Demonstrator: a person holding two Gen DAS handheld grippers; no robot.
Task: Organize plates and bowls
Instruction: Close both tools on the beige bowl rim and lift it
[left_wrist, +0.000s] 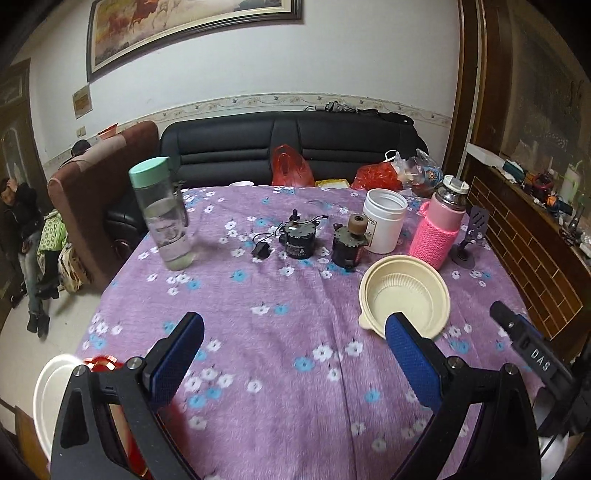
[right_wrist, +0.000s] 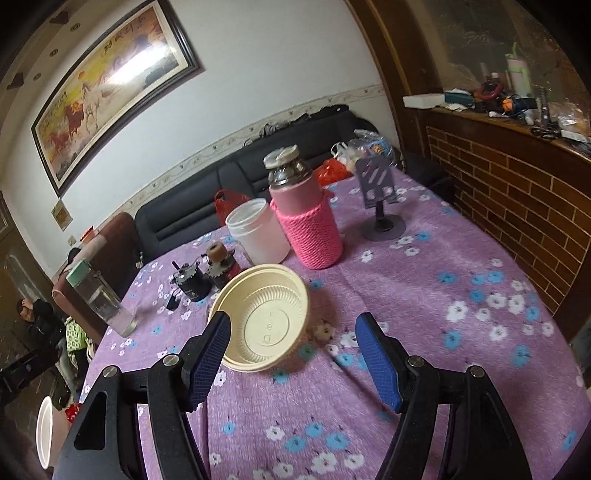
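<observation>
Cream bowl (right_wrist: 264, 317): on purple floral counter (right_wrist: 424, 332), near pink-sleeved flask (right_wrist: 306, 221)
left tongs (left_wrist: 295, 354): spread, holding nothing
right tongs (right_wrist: 291, 354): spread (bowl just ahead)

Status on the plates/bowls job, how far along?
Done: nothing looks stacked or grouped yet. In hand: nothing. Both grippers are open; the right gripper is closing in on the cream bowl, its rim between the fingers but not gripped, while the left gripper is over bare cloth. Left: grasp that bowl, then deal with the white dish and a red item at the table's near left edge.
</observation>
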